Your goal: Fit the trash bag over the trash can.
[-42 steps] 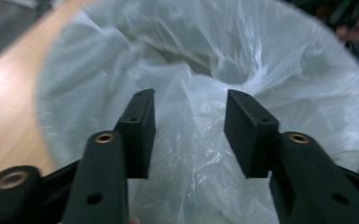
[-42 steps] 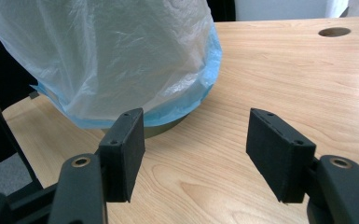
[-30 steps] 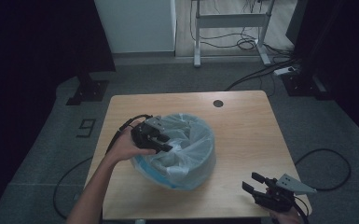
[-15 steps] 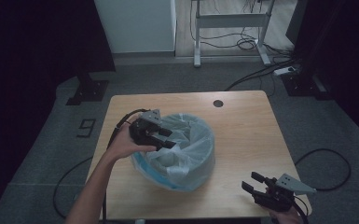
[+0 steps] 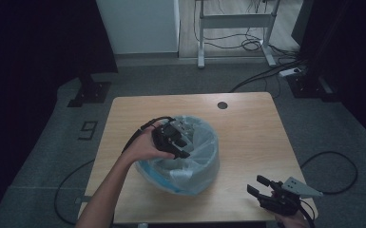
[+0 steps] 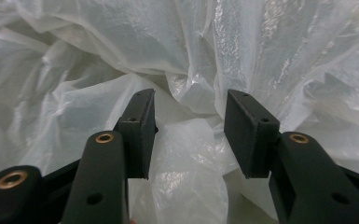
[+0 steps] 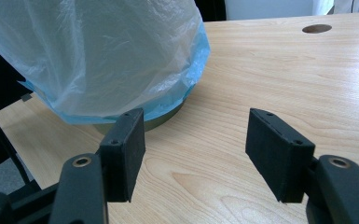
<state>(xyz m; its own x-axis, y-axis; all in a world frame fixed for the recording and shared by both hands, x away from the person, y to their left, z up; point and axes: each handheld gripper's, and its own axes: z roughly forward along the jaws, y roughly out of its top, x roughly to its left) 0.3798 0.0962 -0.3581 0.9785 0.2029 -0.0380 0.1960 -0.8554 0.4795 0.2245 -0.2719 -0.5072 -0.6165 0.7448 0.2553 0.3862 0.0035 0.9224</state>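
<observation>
Bin: a small round bin [image 5: 180,183] is sitting centre-left of the high view on the wooden table [image 5: 247,133]; its grey base is peeking out under the liner in the right gripper view.
Liner: a thin bluish-white plastic bag [image 5: 202,159] is draping over the bin's rim and down its outside; in the left gripper view it's bunching in crinkled folds [image 6: 186,154] across the whole pic.
Left gripper: the left gripper [image 5: 178,142] is reaching over the bin's upper-left rim, tips pointing into the opening; the person's hand [image 5: 145,148] is wrapping its grip, forearm coming up from the bottom left.
Left jaws: standing apart, nothing clamped; a fold of bag is lying in the gap btwn them, prob. not pinched, though contact is hard to judge.
Right gripper: the right gripper [image 5: 261,187] is hovering at the bottom right of the high view, near the table's front corner, well apart from the bin.
Right jaws: spread wide, w/ bare tabletop btwn them; bin & bag are showing at upper left of its own view [image 7: 107,56].
Table extras: a round cable hole [image 5: 222,105] is showing near the far edge.
</observation>
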